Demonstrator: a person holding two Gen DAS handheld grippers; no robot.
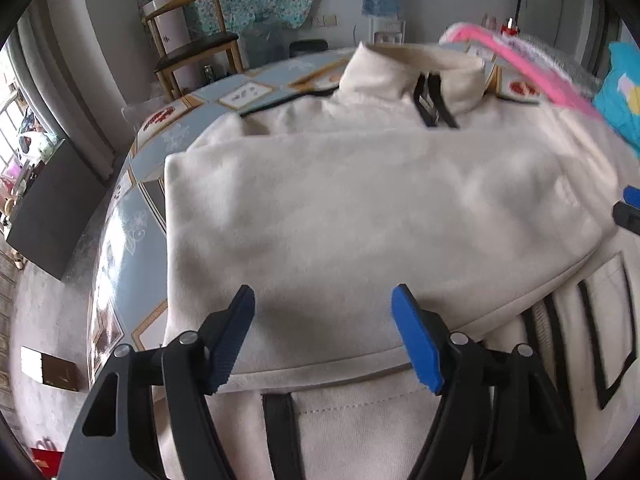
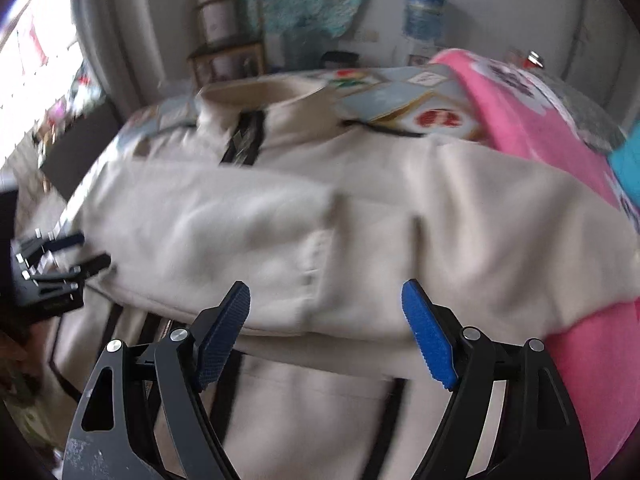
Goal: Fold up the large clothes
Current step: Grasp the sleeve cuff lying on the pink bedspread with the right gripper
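Note:
A large cream jacket (image 1: 360, 208) with black zipper and black trim lies on the table, both sleeves folded across its front. It also shows in the right wrist view (image 2: 320, 232), blurred. My left gripper (image 1: 324, 320) is open and empty, just above the near edge of the folded sleeve. My right gripper (image 2: 326, 316) is open and empty above the near edge of the folded sleeves. The right gripper's tip (image 1: 630, 208) shows at the right edge of the left wrist view; the left gripper (image 2: 52, 268) shows at the left of the right wrist view.
The table (image 1: 160, 136) has a light blue patterned cloth. Pink cloth (image 2: 532, 128) and turquoise cloth (image 1: 620, 92) lie at the jacket's right. A wooden chair (image 1: 192, 40) and a water dispenser (image 1: 380, 4) stand beyond the table. A dark cabinet (image 1: 48, 208) stands at left.

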